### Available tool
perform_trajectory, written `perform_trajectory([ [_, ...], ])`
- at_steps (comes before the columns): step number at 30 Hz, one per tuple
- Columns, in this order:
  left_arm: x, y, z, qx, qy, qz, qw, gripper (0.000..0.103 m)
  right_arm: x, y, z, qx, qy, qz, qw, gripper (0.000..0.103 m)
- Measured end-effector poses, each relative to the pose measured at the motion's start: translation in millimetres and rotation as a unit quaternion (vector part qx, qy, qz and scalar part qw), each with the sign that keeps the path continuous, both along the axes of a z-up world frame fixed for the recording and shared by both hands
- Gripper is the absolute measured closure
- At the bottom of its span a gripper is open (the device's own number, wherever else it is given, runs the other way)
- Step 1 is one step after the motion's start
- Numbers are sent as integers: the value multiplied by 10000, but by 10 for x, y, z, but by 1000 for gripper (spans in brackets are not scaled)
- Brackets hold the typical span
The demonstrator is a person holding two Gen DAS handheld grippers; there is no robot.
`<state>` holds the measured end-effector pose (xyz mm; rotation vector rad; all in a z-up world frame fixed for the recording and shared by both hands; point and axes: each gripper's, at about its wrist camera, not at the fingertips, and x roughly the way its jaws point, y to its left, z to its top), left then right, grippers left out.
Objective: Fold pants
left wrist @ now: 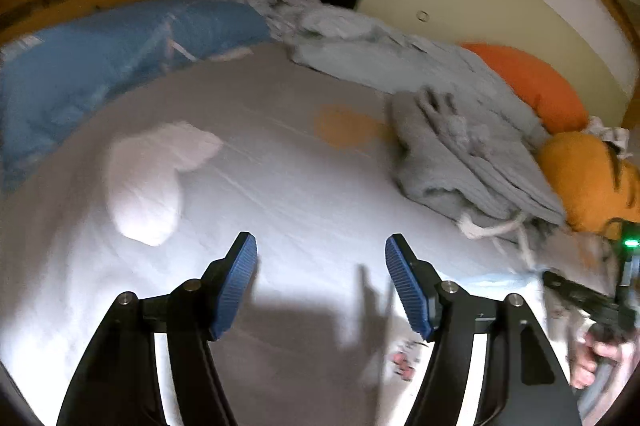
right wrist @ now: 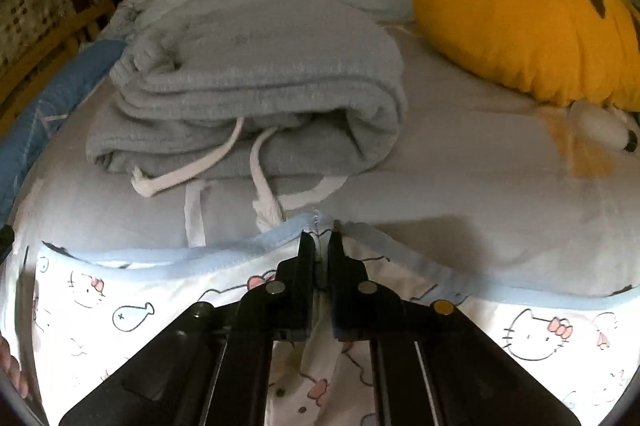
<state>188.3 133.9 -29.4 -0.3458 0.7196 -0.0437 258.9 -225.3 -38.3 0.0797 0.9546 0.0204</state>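
White cartoon-print pants (right wrist: 120,306) with a light blue waistband (right wrist: 168,258) lie across the near part of the bed. My right gripper (right wrist: 321,238) is shut on the waistband at its middle seam. In the left wrist view only a corner of the pants (left wrist: 404,362) shows at lower right. My left gripper (left wrist: 320,258) is open and empty, above bare grey sheet, left of the pants. The right gripper's body (left wrist: 588,298) and the hand holding it show at the far right of the left wrist view.
Folded grey drawstring pants (right wrist: 260,85) lie just beyond the waistband. A yellow plush (right wrist: 520,17), an orange cushion (left wrist: 528,81), light blue bedding (left wrist: 360,53) and a blue pillow (left wrist: 100,65) ring the bed. A white cloth (left wrist: 148,177) lies at left.
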Motion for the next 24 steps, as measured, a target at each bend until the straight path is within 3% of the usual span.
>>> perform_trajectory([
  [2,46,34,-88,-725,169,-410,9964,34,35,19,-57,10,99,5,9999,97],
  [4,64,54,-135,-1141,229,-585,9915,35,47,10,-68,35,109,20,9999,97],
  [8,52,-46,-107,-982,204,-828,9915,36,89,-33,-100,122,136,6,9998,97],
  [10,88,-126,-137,-1048,324,-1101,9879,47,80,-15,-101,139,129,-11,9998,97],
  [12,115,-228,-184,-1083,491,-1268,9848,52,79,-2,-102,133,125,-12,9998,97],
  [16,174,-348,-272,-800,600,-1358,9857,58,69,-21,-101,178,128,-24,9998,97],
  [17,193,-359,-307,-766,643,-1378,9854,62,64,-31,-104,197,128,-29,9997,97],
  [19,231,-352,-346,-739,712,-1294,9863,91,39,-76,-101,243,99,-27,9997,97],
  [21,199,-315,-313,-853,582,-1279,9864,101,32,-68,-83,332,4,55,9994,97],
  [24,48,-251,-118,-604,12,-1016,9930,102,-18,-64,-12,575,-249,259,9977,97],
])
